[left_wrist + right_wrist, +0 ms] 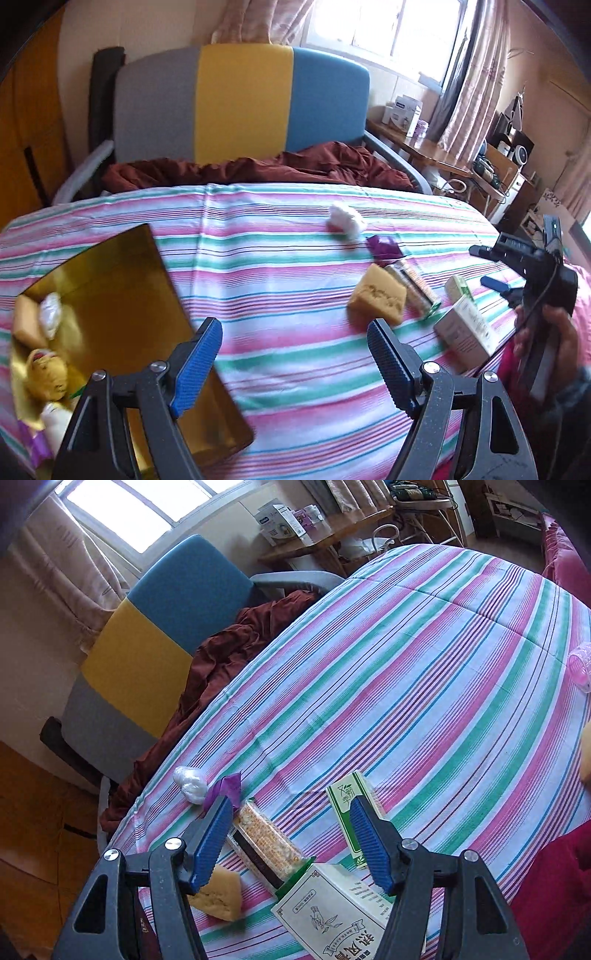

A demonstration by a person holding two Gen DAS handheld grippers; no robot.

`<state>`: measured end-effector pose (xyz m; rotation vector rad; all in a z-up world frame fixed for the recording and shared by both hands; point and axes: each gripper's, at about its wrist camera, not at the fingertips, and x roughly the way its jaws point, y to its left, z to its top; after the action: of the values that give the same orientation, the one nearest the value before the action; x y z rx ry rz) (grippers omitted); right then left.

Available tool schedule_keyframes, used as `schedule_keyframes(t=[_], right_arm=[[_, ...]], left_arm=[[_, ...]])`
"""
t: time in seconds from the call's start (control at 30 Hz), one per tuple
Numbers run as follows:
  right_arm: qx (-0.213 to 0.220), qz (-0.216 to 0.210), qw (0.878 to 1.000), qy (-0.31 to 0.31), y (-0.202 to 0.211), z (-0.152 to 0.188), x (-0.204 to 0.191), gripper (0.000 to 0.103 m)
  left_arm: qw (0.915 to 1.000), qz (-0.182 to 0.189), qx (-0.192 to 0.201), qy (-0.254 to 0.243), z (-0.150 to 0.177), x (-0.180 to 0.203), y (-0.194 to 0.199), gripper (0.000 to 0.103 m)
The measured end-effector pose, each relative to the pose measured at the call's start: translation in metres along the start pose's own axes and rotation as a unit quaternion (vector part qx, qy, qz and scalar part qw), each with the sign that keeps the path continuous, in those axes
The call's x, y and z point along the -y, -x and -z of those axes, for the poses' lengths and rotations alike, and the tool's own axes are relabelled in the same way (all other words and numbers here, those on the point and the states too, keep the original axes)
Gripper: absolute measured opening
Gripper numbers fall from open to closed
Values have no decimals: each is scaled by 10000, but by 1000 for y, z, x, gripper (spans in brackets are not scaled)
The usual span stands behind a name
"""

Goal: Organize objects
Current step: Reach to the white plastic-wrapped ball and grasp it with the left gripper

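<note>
On the striped sheet (424, 672), a clear cylindrical corn packet (269, 843) is framed between the unclenched, empty ribbed blue pads (208, 843) of the right gripper (288, 845).

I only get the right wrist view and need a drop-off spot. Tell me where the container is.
Observer: A gold tray lies on the striped sheet, left of the loose items.
Operator: List what is in it.
Observer: A yellow plush toy, a white wad and a tan block sit at its left end.
Operator: Report the left gripper.
Observer: The left gripper is open and empty, hovering over the tray's near right edge.
</note>
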<state>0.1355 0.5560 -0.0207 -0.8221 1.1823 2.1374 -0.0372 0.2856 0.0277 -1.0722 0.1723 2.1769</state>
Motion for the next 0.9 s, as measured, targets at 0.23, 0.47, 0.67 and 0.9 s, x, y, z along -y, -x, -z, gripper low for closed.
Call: schedule_keyframes(t=[0.23, 0.47, 0.67, 0.9], right_arm=[[-222, -184, 9994, 182, -4, 4, -8, 67], [-322, -446, 9980, 313, -4, 6, -15, 67], [-402, -623, 9972, 135, -6, 5, -10, 67], [-504, -676, 9964, 57, -11, 4, -8, 67]], left_arm=[[9991, 249, -330, 101, -50, 24, -62, 80], [9964, 417, -689, 270, -93, 42, -141, 74], [9931, 450, -1006, 413, -117, 56, -210, 61], [9925, 247, -1113, 451, -138, 71, -265, 60]])
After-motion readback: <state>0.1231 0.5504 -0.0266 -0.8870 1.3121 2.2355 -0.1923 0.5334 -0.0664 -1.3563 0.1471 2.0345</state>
